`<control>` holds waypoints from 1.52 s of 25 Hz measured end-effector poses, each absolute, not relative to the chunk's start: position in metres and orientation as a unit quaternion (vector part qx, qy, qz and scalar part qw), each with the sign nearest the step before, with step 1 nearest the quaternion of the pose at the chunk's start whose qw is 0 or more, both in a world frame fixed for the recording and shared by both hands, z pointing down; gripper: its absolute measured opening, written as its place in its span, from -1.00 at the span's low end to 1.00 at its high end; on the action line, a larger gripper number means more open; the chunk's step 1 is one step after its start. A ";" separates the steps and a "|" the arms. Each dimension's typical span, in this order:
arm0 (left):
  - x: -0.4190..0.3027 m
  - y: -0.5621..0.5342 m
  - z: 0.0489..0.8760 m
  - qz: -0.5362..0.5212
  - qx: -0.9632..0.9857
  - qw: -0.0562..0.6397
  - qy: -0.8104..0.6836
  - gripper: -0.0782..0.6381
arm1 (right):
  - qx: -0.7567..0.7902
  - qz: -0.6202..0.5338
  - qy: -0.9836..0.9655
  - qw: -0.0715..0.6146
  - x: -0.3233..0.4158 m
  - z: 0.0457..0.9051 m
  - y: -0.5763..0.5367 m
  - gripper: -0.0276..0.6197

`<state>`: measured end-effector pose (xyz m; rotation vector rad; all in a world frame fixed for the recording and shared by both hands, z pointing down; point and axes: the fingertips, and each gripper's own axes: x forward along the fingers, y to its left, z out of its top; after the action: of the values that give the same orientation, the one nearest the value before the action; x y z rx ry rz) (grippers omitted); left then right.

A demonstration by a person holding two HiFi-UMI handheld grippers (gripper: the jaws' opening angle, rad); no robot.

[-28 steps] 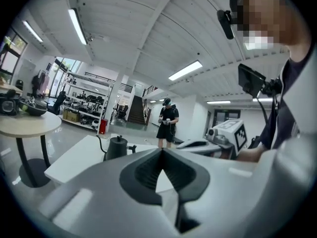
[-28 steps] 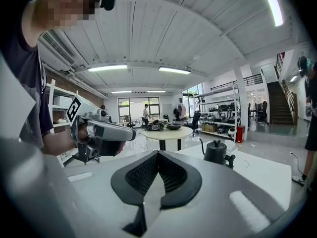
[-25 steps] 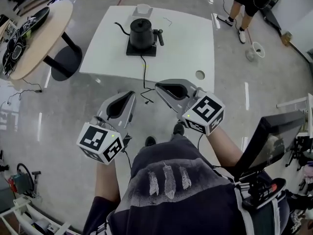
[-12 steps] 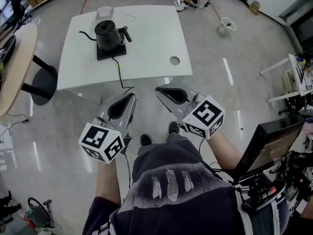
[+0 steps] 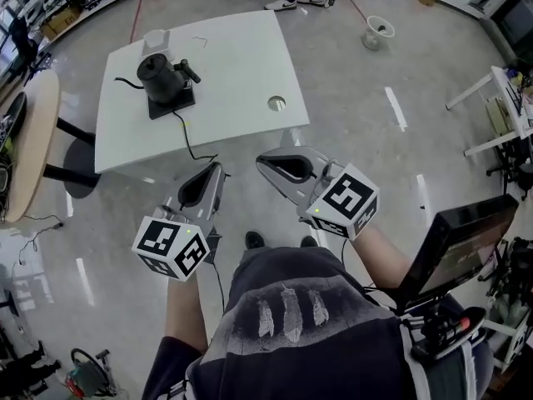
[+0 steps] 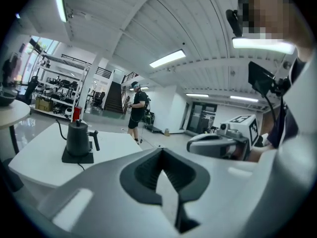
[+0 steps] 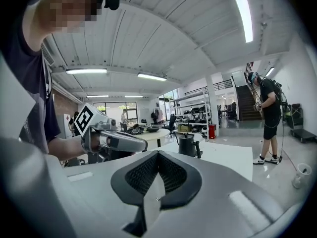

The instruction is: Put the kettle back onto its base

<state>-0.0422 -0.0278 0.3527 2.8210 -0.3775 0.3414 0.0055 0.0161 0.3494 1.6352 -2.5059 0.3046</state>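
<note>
Since the earlier frame the white desk (image 5: 233,65) has slid from the top middle of the head view to its upper left. Both tongs have swung round with the person, who stands well short of the desk's near edge.

The black kettle (image 5: 156,71) sits on its base (image 5: 173,102) near the desk's left edge, toward the far left corner, with its spout pointing at that edge. Any print on it is too small to read. The only clear marks are the black-and-white square patterns on the marker cubes (image 5: 171,247).

A small white box (image 5: 155,40) lies at the far edge just behind the kettle. A round hole (image 5: 276,102) sits close to the near right corner. A black cable (image 5: 183,129) runs from the base over the near edge down to the floor (image 5: 358,107).

The left tongs (image 5: 216,168) are pressed together with nothing between them, and so are the right tongs (image 5: 261,161). Both hang over the floor, apart from the desk.

A round wooden table (image 5: 29,140) stands off the desk's left edge. A second person (image 6: 136,110) is beyond the far edge, a white cup (image 5: 379,30) stands on the floor off the far right corner, and a dark monitor (image 5: 462,248) is at the wearer's right.
</note>
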 end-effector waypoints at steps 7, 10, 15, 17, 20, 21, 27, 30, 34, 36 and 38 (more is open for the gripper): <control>0.010 0.041 0.350 0.144 0.978 0.111 -0.103 -0.78 | 0.554 0.108 -0.824 0.039 0.048 0.353 0.079 -0.91; 0.027 0.073 0.349 0.158 0.977 0.099 -0.100 -0.78 | 0.553 0.114 -0.825 0.024 0.066 0.352 0.107 -0.91; 0.038 0.122 0.348 0.169 0.973 0.095 -0.124 -0.78 | 0.532 0.124 -0.837 0.011 0.085 0.356 0.150 -0.91; 0.034 0.136 0.351 0.173 0.970 0.100 -0.141 -0.78 | 0.522 0.124 -0.844 0.008 0.086 0.359 0.163 -0.91; 0.025 0.149 0.358 0.176 0.963 0.114 -0.170 -0.78 | 0.511 0.120 -0.851 0.008 0.086 0.361 0.176 -0.91; 0.022 0.154 0.360 0.177 0.961 0.117 -0.176 -0.78 | 0.507 0.122 -0.853 0.009 0.084 0.363 0.179 -0.91; -0.001 0.168 0.360 0.182 0.956 0.118 -0.199 -0.78 | 0.476 0.128 -0.870 0.018 0.058 0.366 0.192 -0.91; -0.021 0.167 0.354 0.181 0.953 0.114 -0.216 -0.78 | 0.469 0.126 -0.874 0.020 0.039 0.363 0.197 -0.91; -0.053 0.176 0.354 0.175 0.953 0.123 -0.214 -0.78 | 0.467 0.126 -0.874 0.037 0.005 0.366 0.204 -0.91; -0.070 0.182 0.354 0.172 0.955 0.125 -0.208 -0.78 | 0.470 0.127 -0.872 0.042 -0.012 0.367 0.208 -0.91; -0.093 0.186 0.356 0.166 0.956 0.124 -0.207 -0.78 | 0.470 0.135 -0.872 0.039 -0.034 0.367 0.211 -0.91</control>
<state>-0.0926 0.1860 0.3556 2.7870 -0.6024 0.4846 -0.0345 0.2111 0.3666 1.4401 -2.6728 0.4129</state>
